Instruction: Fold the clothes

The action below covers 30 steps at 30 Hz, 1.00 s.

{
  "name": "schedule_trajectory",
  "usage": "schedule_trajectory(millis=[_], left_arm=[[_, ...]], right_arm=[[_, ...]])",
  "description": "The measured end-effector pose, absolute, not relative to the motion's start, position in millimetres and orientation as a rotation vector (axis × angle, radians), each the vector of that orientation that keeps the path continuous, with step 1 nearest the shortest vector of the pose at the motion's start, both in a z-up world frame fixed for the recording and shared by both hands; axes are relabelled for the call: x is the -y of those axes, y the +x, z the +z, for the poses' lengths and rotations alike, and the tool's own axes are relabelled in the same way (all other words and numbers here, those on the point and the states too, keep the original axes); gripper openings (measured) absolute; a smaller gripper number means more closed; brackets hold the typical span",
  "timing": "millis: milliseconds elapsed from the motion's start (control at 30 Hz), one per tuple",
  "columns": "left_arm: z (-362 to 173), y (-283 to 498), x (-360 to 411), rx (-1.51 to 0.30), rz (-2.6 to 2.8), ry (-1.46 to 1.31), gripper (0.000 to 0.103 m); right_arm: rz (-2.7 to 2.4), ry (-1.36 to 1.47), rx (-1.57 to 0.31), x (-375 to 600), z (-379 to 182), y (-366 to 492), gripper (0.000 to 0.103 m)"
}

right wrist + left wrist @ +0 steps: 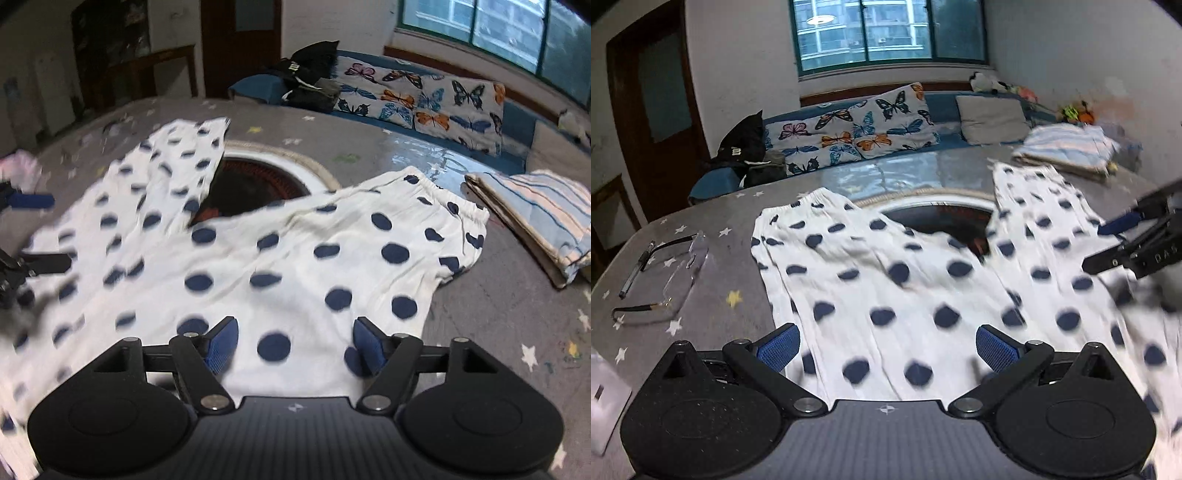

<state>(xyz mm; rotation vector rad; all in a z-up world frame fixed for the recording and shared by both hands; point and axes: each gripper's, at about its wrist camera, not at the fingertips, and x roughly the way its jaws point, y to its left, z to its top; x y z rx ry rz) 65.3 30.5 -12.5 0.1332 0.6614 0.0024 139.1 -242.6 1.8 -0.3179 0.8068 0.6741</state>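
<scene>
Left gripper (885, 347) right up close, jaws spread wide and nothing between the blue pads (778, 348); under them lies the white trousers with dark blue dots (886, 280), flat on the grey star-patterned table cover (713, 295). Right gripper (294, 347) also low over the cloth, jaws apart, no fabric pinched; its pads (221, 349) hang over the waist end of the garment. The two legs spread away in a V — one to each side — with a round dark opening in the table (945, 218) showing between them; elastic cuffs at the far ends. To the left, a pair of glasses (665, 280) and a pen (637, 269) lie on the cover, apart from the cloth; to the far right, a folded striped pile (1067, 147) sits near the table edge. Beyond it all — a butterfly-print pillow (857, 129), a grey cushion (993, 120), then the window (886, 29).
</scene>
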Motion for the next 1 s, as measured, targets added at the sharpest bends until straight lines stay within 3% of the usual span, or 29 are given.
schedule_trajectory(millis=[567, 1000], left_arm=[[-22, 13, -43, -0.668, 0.074, 0.198, 0.103], [-18, -30, -19, -0.701, 0.045, 0.196, 0.103]], right_arm=[[0.618, -0.306, -0.770, 286, 15, 94, 0.073], [0.876, -0.413, -0.741, 239, 13, 27, 0.073]])
